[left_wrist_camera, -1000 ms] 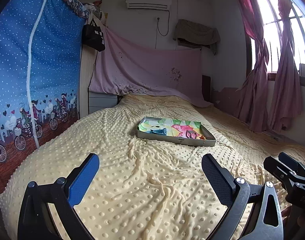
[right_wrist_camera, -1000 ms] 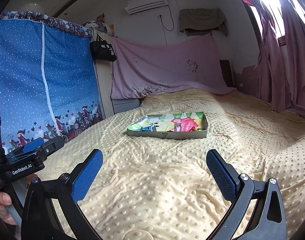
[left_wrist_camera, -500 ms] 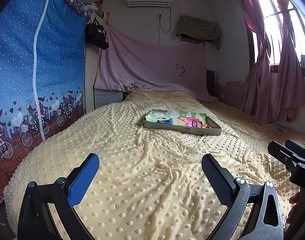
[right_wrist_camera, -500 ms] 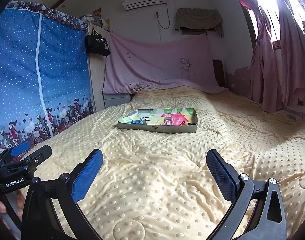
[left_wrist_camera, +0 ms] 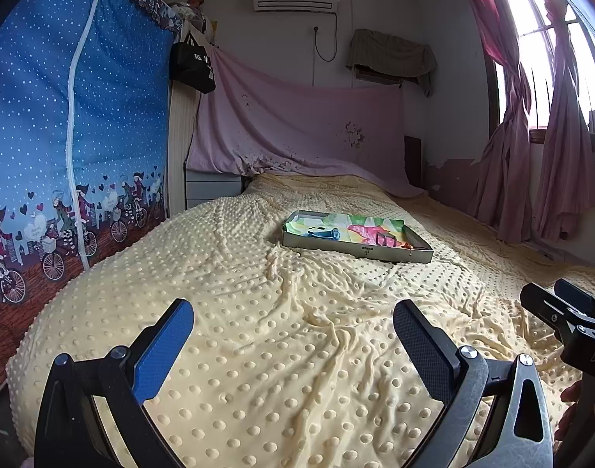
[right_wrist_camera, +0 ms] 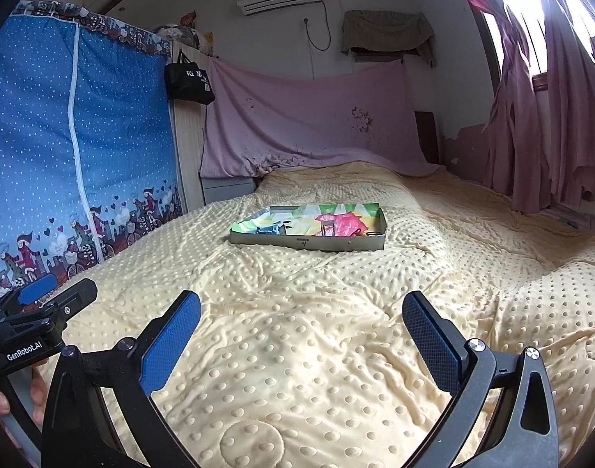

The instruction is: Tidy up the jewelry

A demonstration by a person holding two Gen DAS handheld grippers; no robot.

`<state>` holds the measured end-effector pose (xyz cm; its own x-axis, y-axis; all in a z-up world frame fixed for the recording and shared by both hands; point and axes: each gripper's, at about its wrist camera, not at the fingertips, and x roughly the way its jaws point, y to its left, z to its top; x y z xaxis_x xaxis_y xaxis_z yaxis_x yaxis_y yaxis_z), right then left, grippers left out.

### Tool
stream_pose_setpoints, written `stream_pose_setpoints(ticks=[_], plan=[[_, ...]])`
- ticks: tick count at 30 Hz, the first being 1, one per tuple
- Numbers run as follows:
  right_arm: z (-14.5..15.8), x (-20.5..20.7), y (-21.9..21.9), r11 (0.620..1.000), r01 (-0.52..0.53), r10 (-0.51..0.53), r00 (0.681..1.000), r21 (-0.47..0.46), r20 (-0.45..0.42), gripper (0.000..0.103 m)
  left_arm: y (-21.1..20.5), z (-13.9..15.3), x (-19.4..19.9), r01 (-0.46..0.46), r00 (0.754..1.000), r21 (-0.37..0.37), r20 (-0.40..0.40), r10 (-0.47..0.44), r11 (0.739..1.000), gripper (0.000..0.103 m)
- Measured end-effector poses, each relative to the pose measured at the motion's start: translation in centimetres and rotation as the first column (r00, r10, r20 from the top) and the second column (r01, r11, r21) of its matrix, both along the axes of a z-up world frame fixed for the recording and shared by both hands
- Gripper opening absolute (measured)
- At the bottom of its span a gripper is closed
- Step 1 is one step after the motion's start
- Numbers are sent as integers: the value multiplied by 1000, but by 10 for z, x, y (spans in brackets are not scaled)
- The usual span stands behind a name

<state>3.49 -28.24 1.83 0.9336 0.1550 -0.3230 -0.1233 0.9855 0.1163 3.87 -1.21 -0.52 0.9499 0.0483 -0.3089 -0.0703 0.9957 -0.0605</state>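
Both tools hover low over the near end of the bed [left_wrist_camera: 258, 351], above its dotted yellow blanket. The left hand-held gripper [left_wrist_camera: 293, 331] has its jaws spread wide, nothing between them. The right hand-held gripper [right_wrist_camera: 301, 323] is just as wide apart and empty. Far ahead, mid-bed, sits the shallow grey tray [right_wrist_camera: 309, 242] with a colourful lining; small jewelry pieces lie inside, too tiny to identify. A blue fabric wardrobe [left_wrist_camera: 63, 136] stands left, pink curtains [left_wrist_camera: 539, 163] hang right.
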Motion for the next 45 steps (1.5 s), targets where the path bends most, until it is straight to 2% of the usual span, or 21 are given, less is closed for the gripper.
stream_pose_setpoints(ticks=[45], plan=[[-3, -1, -5, 1000, 2, -2, 1000, 0, 0, 102, -1, 2, -4, 7, 1000, -9, 2, -7, 1000, 103]])
